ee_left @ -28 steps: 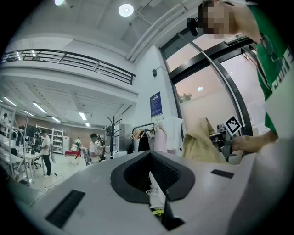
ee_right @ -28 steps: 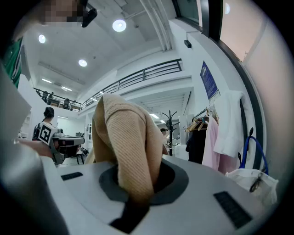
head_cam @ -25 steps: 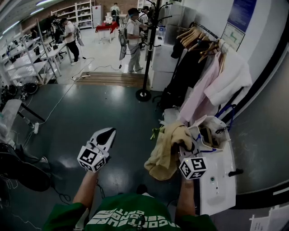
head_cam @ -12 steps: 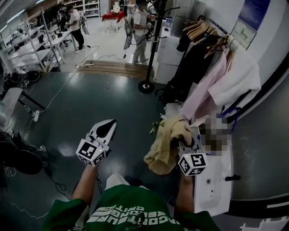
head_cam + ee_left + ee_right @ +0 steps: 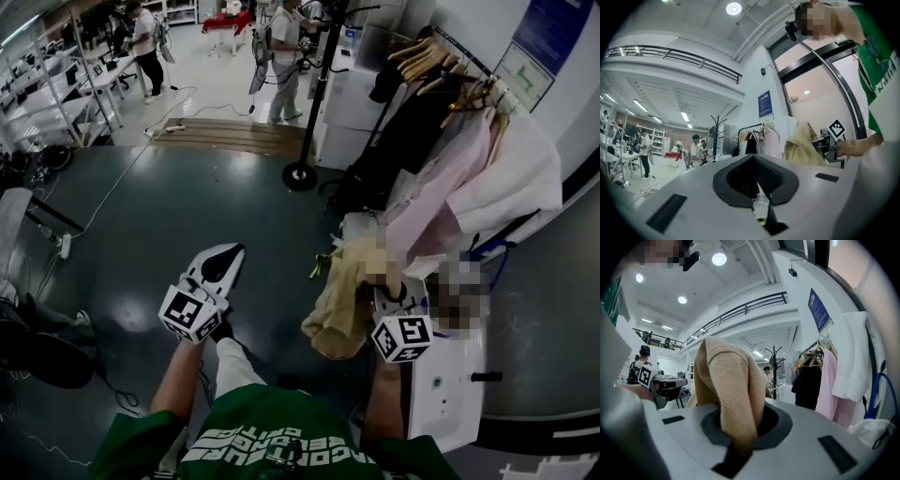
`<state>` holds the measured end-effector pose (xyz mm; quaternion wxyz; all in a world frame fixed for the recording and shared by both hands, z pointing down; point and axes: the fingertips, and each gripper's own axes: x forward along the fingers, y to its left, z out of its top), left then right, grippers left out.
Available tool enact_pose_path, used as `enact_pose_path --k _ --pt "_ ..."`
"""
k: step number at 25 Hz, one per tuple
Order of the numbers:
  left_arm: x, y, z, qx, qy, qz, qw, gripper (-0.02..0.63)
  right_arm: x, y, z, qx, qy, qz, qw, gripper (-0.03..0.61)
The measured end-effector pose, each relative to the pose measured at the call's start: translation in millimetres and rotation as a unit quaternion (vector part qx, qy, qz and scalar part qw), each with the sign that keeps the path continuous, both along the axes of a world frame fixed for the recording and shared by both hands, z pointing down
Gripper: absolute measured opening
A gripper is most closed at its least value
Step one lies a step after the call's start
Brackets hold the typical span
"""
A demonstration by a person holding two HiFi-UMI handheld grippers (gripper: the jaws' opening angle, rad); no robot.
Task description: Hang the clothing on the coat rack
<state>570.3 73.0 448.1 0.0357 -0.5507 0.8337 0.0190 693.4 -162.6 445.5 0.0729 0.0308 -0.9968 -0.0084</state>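
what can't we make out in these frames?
- Tan garment: its type; bunched in the right tool, partly mosaic-covered in head view.
- Coat rack: hooks cut off by head view's top edge, tiny in both gripper views.
- White unit: contents behind head view's mosaic patch.

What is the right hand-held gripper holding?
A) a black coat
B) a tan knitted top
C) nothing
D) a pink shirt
B: the tan knitted top sits pinched between the jaws of the right hand-held gripper.

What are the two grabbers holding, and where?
The right gripper pinches a bunched fold of the tan knit garment. The left gripper holds nothing.
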Motion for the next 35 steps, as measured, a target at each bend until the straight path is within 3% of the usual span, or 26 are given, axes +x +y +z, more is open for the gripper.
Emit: enact_pose_path --k 20,26,35 --pt "-306 44 -1 -0.009 -0.013 0.091 0.9957 0.005 -274 54 9 -0.043 -0.029 0.088 0.995 0.04" --pt "-356 42 -7 -0.004 -0.018 0.138 0.9902 0.005 -332 63 13 -0.047 -0.029 0.111 0.992 0.04" --pt "-428 22 -1 -0.001 -0.014 0.166 0.986 0.005 -403 52 21 -0.036 -0.012 0.131 0.991 0.04"
